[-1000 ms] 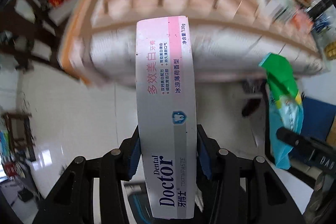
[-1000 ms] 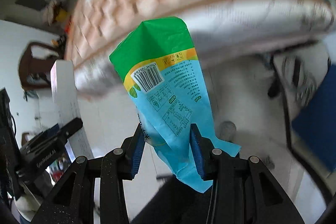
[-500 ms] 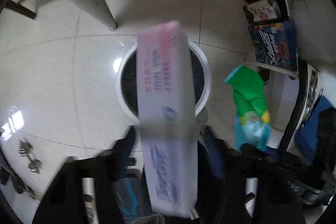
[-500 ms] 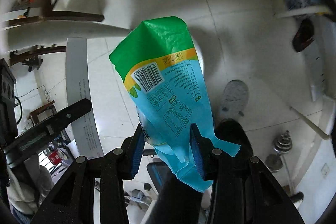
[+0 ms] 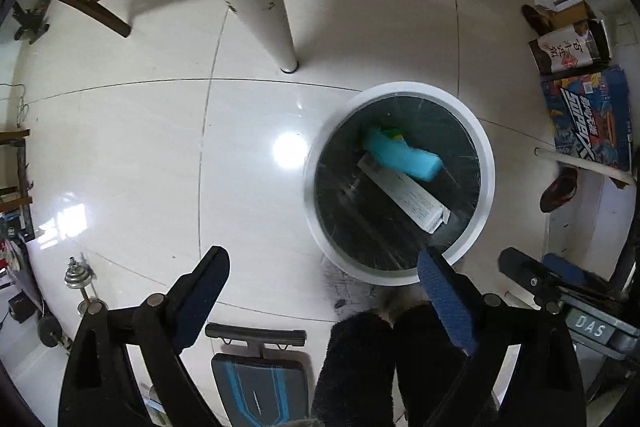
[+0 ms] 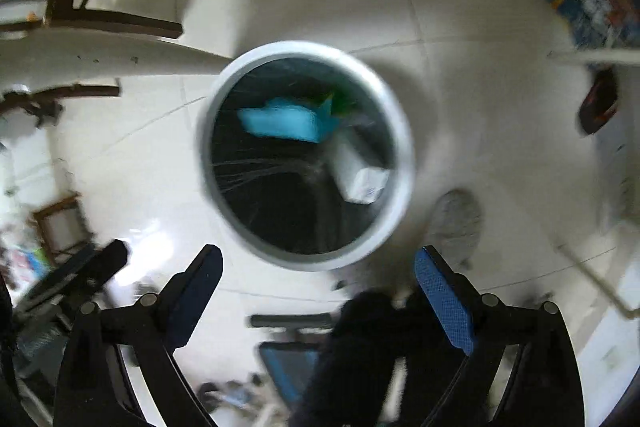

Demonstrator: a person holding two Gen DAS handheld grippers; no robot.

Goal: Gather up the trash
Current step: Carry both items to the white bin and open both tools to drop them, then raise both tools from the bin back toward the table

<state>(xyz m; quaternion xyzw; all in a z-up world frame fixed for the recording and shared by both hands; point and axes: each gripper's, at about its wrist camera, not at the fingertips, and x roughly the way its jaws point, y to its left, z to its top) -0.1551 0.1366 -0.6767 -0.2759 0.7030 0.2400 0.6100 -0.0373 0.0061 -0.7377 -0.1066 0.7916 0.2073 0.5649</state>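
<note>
Glossy pale tiled floor (image 5: 132,155), bearing a round white-rimmed bin with black liner (image 5: 486,163), a white table leg (image 5: 276,27), a blue printed cardboard box (image 5: 588,123) and a chrome dumbbell (image 5: 78,279).

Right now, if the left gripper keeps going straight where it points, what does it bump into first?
Probably the bare floor tile: the left gripper aims just beside the trash bin, though depth is hard to judge.

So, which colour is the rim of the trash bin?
White; the trash bin rim is sharpest in the left wrist view.
</note>
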